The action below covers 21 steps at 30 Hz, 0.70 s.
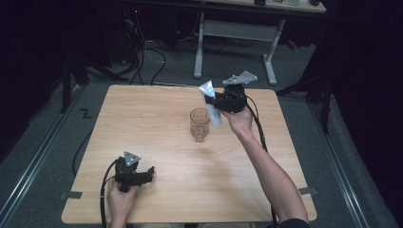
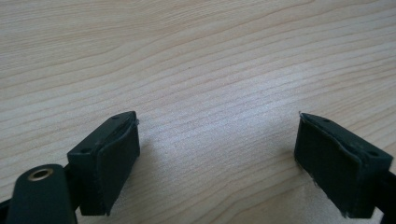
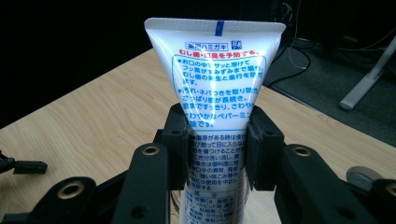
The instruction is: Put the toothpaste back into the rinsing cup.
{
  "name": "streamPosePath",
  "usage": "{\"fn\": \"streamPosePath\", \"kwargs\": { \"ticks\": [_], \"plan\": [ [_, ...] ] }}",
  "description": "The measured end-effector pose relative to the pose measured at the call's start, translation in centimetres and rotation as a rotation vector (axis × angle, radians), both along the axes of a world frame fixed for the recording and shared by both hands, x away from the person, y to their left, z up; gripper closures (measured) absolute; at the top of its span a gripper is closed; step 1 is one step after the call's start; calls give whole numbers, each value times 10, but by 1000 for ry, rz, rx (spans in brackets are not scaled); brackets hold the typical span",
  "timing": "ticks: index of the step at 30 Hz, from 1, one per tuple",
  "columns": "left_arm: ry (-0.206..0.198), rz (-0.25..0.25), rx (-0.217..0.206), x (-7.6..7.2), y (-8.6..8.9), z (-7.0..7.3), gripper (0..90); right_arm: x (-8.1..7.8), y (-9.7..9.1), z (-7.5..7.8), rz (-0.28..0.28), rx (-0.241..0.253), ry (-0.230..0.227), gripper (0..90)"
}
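A white tube [image 1: 210,105] is clamped in the right tongs [image 1: 215,102], just above the worktop [image 1: 142,118] centre at about one o'clock from a glass mug [image 1: 199,124]. Its lower end seems to touch the mug's rim, though this is hard to judge. The left tongs [image 1: 148,173] are held wide and empty at seven o'clock.

Your left black two-jaw gripper [image 1: 148,172] rests low, jaws apart; your right black two-jaw gripper [image 1: 212,101], raised, seemingly tilted, is clamped.
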State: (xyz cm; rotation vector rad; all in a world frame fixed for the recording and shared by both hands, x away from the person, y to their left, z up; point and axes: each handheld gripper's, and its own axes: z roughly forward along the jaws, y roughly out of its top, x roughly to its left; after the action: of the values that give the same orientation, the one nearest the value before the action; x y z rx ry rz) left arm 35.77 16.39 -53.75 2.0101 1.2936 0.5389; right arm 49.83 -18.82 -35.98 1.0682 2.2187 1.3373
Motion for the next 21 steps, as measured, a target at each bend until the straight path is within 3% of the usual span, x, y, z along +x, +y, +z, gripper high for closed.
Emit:
{"fn": "streamPosePath", "kwargs": {
  "ticks": [21],
  "plan": [
    [1, 0, 0, 0, 0, 0, 144, 17, 28, 2, 7, -29, -15, 653]
  ]
}}
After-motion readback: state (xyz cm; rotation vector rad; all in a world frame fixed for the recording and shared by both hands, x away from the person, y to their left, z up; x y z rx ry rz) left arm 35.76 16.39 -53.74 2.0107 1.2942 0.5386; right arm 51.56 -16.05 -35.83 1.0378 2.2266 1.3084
